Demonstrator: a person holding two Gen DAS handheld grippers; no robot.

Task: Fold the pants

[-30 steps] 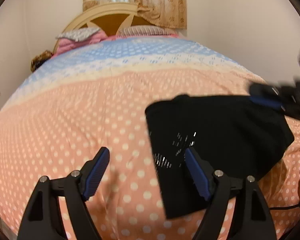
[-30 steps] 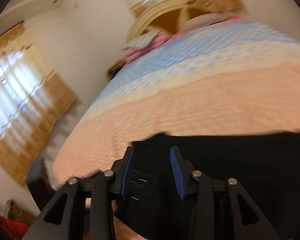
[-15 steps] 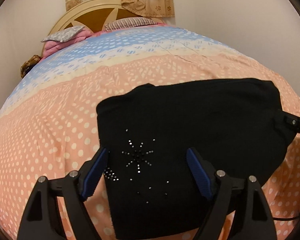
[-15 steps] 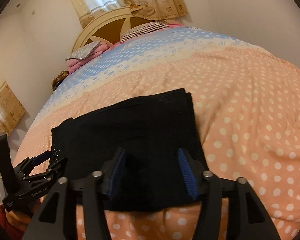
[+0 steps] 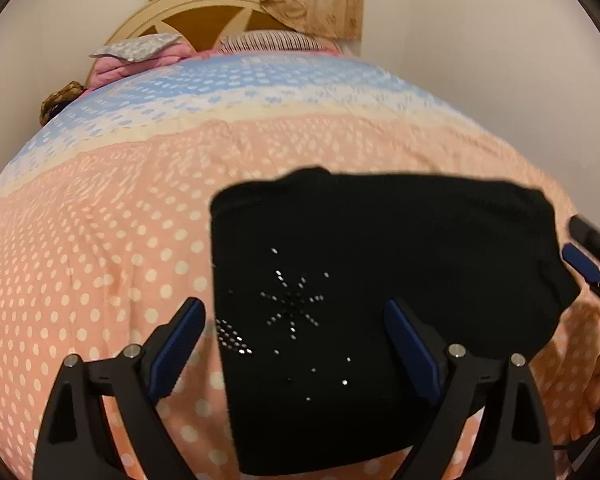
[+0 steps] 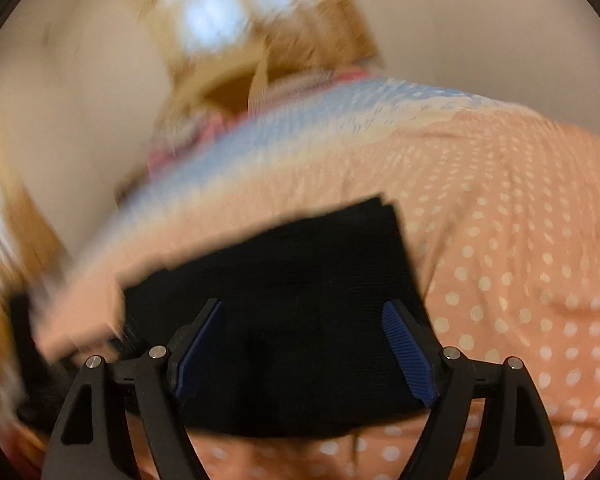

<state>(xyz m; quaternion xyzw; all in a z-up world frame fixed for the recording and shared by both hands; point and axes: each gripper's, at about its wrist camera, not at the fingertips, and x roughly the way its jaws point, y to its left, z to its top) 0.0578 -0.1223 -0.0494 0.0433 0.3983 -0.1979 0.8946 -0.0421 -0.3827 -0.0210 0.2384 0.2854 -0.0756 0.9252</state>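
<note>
Pants (image 5: pixel 380 280), black and folded into a block, lay flat on the dotted bedspread (image 5: pixel 100 260) in the left wrist view. The left tongs (image 5: pixel 292 328) hovered over their near left corner, jaws just widened, gripping nothing. In the blurred right wrist view, the right tongs (image 6: pixel 304 332) stood above the pants' (image 6: pixel 300 272) near right end, likewise just spread apart and empty.
</note>
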